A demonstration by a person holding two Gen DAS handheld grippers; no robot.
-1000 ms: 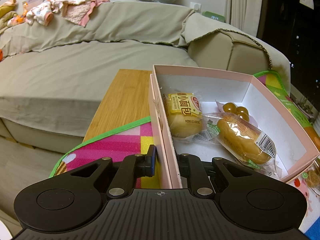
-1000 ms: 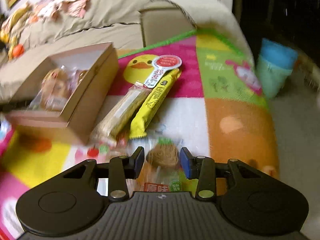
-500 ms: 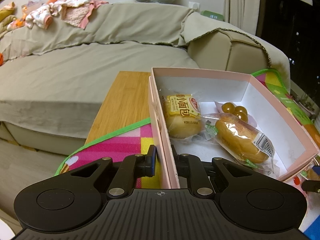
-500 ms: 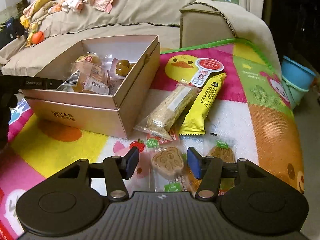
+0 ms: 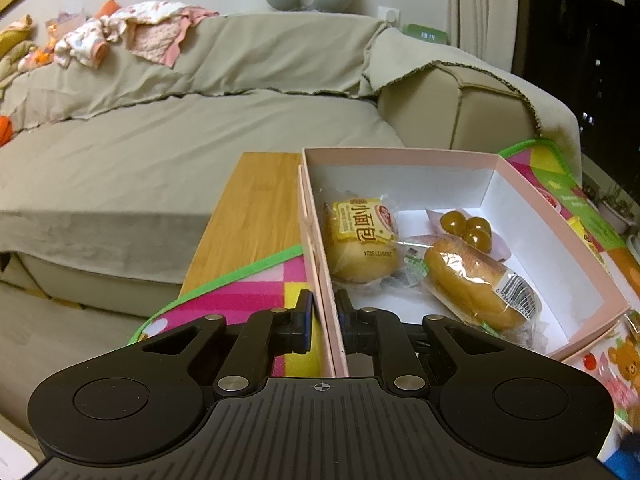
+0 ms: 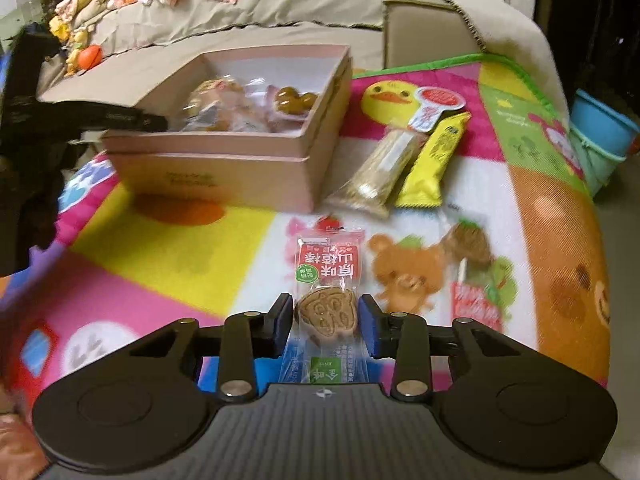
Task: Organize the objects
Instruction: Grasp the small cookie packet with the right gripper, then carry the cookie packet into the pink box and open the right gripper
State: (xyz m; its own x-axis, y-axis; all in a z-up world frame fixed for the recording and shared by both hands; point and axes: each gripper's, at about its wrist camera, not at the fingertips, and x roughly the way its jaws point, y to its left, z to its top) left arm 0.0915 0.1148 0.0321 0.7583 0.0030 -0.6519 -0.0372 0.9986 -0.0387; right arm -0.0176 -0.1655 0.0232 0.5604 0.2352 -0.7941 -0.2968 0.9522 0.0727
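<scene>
My left gripper (image 5: 323, 320) is shut on the near wall of the pink box (image 5: 316, 248), one finger outside and one inside. The box holds two wrapped buns (image 5: 362, 240) and brown round sweets (image 5: 466, 226). In the right wrist view the box (image 6: 224, 168) stands at the left of the colourful mat. My right gripper (image 6: 325, 322) is open, and a clear-wrapped red-label snack pack (image 6: 328, 280) lies flat on the mat between its fingers. I cannot tell whether the pads touch it.
A grain bar (image 6: 380, 172), a yellow packet (image 6: 434, 164), a red-and-white lollipop pack (image 6: 434, 106) and a brown lollipop (image 6: 470, 244) lie on the mat (image 6: 160, 240) right of the box. A beige sofa (image 5: 160, 140) stands behind. A blue bucket (image 6: 600, 128) stands at far right.
My right gripper has slid forward along the mat, so the red-label snack pack now sits between its fingers. My left gripper has kept its hold on the box wall.
</scene>
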